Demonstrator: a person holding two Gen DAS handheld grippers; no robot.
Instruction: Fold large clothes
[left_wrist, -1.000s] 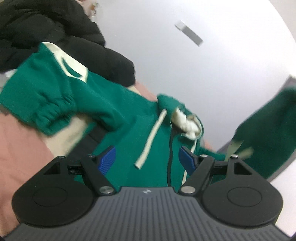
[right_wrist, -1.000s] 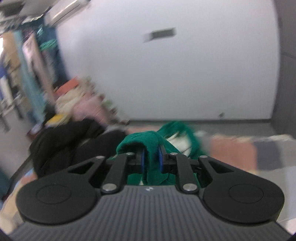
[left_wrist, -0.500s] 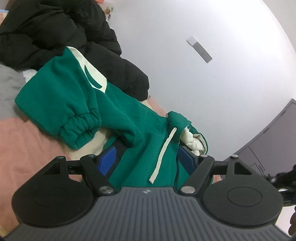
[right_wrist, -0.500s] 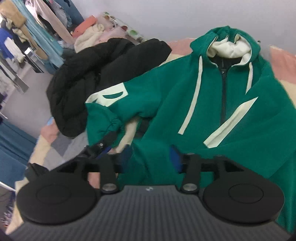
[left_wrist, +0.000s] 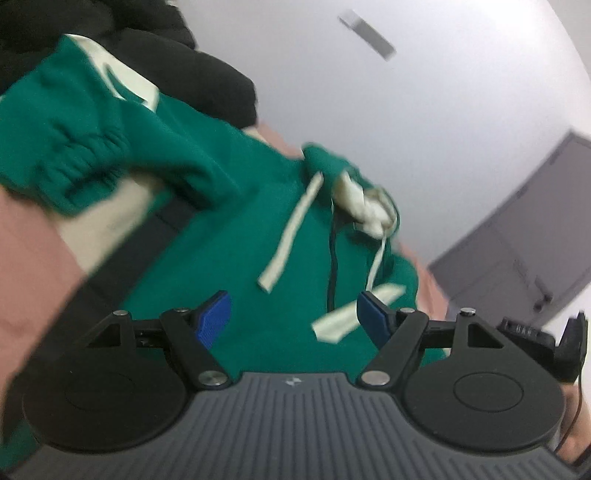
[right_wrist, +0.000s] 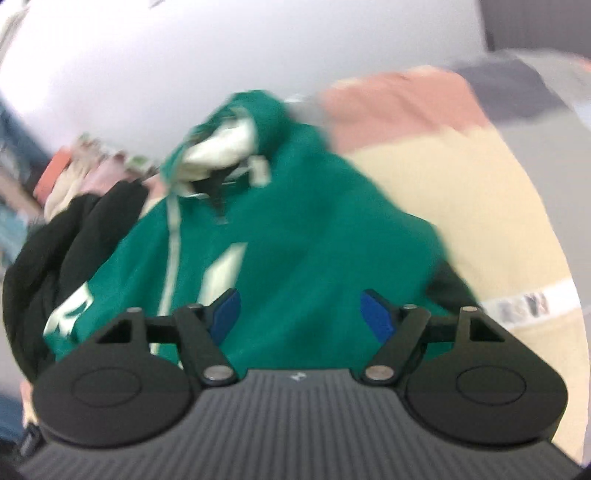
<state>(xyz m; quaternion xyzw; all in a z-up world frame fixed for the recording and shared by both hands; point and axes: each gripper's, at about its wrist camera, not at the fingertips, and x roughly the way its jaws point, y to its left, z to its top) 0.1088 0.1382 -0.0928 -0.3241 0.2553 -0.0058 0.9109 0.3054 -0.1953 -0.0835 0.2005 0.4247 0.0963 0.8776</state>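
Now both the left gripper (left_wrist: 293, 314) and the right gripper (right_wrist: 300, 310) hang released over the green hoodie (right_wrist: 295, 236), the right one's jaws opening, apparently clear of the fabric.

Green hoodie (right_wrist: 303, 229) with cream lettering on its sleeve, too blurred to read, no other text legible

A second ago the right gripper (right_wrist: 300, 312) pinched a fold of the green fleece hooded sweatshirt (right_wrist: 306, 236); now its jaws are opening with nothing between them, and the sweatshirt, blurred, seems to lie spread beside the black padded jacket (right_wrist: 55, 254).
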